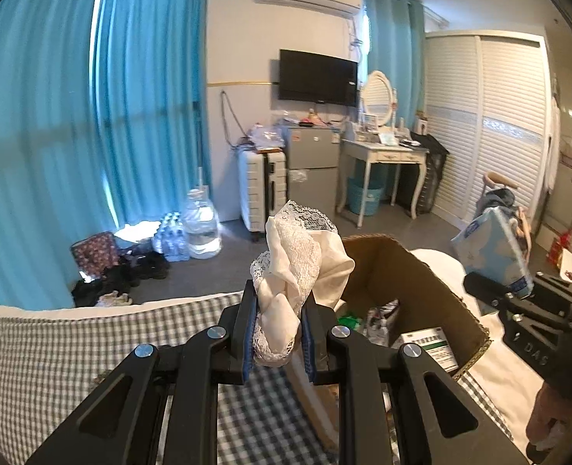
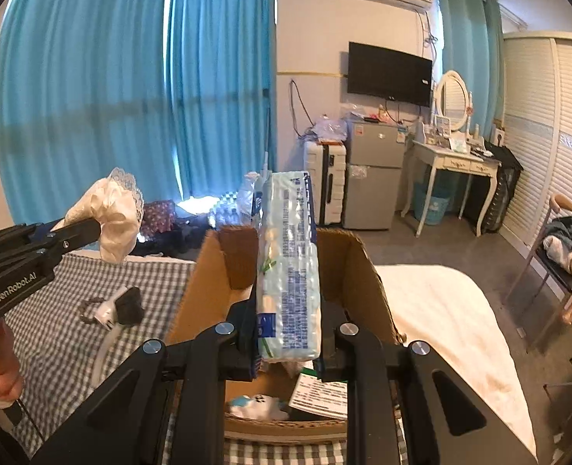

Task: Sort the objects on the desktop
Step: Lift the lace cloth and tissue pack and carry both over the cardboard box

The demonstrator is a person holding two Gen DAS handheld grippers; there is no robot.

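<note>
My left gripper [image 1: 278,333] is shut on a white lace cloth [image 1: 297,267] and holds it in the air, left of the open cardboard box [image 1: 433,290]. The cloth also shows in the right wrist view [image 2: 111,213]. My right gripper [image 2: 288,343] is shut on a light blue tissue pack [image 2: 290,267], held upright over the cardboard box [image 2: 359,271]. The pack also shows in the left wrist view [image 1: 495,252]. The box holds a green and white medicine box [image 1: 433,350], paper and small packets.
The box sits on a bed with a grey checked sheet [image 2: 61,310] and a white blanket [image 2: 441,310]. A black and white brush [image 2: 115,308] lies on the sheet left of the box. A chair [image 2: 561,255] stands at the right.
</note>
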